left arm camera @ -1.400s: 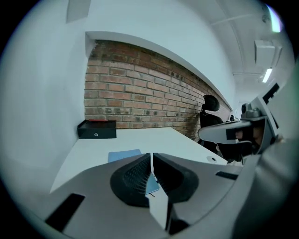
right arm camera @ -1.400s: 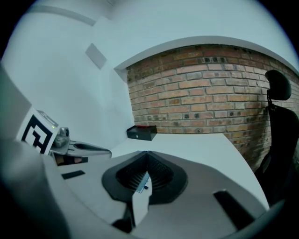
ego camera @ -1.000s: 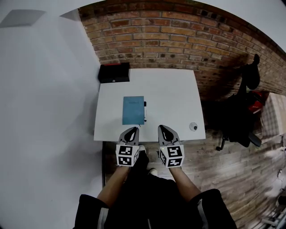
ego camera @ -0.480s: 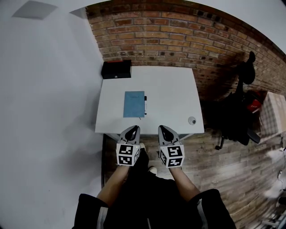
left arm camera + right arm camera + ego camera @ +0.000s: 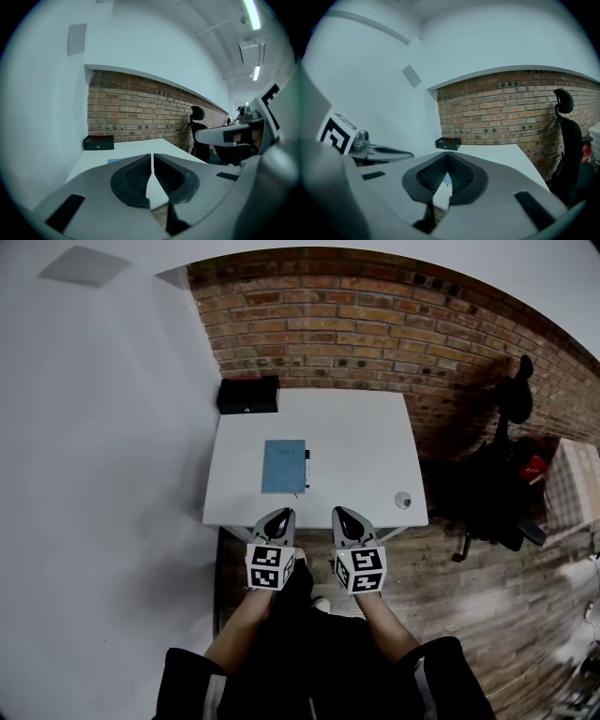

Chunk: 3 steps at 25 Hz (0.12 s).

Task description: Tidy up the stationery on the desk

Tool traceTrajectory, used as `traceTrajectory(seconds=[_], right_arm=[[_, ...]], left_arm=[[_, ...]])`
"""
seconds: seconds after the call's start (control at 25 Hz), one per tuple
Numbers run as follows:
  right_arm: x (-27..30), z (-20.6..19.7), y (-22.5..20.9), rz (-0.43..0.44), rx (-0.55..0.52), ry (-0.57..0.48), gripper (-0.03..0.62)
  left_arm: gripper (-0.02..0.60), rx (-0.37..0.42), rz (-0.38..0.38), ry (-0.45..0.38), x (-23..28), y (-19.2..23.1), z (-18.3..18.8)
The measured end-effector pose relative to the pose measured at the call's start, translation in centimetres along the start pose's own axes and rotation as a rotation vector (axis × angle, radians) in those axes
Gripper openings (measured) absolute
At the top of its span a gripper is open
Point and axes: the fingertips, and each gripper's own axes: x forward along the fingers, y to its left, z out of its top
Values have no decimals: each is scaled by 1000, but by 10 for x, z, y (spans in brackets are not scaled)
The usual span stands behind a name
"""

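Note:
A blue notebook (image 5: 284,466) lies on the white desk (image 5: 356,442), with a dark pen (image 5: 307,470) along its right side. A small round grey object (image 5: 403,500) sits near the desk's front right corner. A black box (image 5: 248,395) stands at the back left corner, and the same black box (image 5: 98,142) shows in the left gripper view. My left gripper (image 5: 277,515) and right gripper (image 5: 341,514) hover side by side at the desk's front edge, both shut and empty. The left gripper (image 5: 152,155) and right gripper (image 5: 447,154) show their jaws pressed together.
A brick wall (image 5: 375,343) runs behind the desk and a white wall (image 5: 103,456) stands to its left. A black office chair (image 5: 497,493) stands on the wooden floor to the right. The person's legs are below the desk's front edge.
The desk has slid slightly up and right in the head view as the view shifted. Both grippers sit a little lower in the picture, still shut side by side.

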Motion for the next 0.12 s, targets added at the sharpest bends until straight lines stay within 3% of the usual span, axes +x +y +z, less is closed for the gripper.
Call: traceTrajectory(seconds=[0.12], right_arm=[[1,0,-2,-3,-2,4,21]], left_arm=[[28,-1,-4,-2,2,-1,3]])
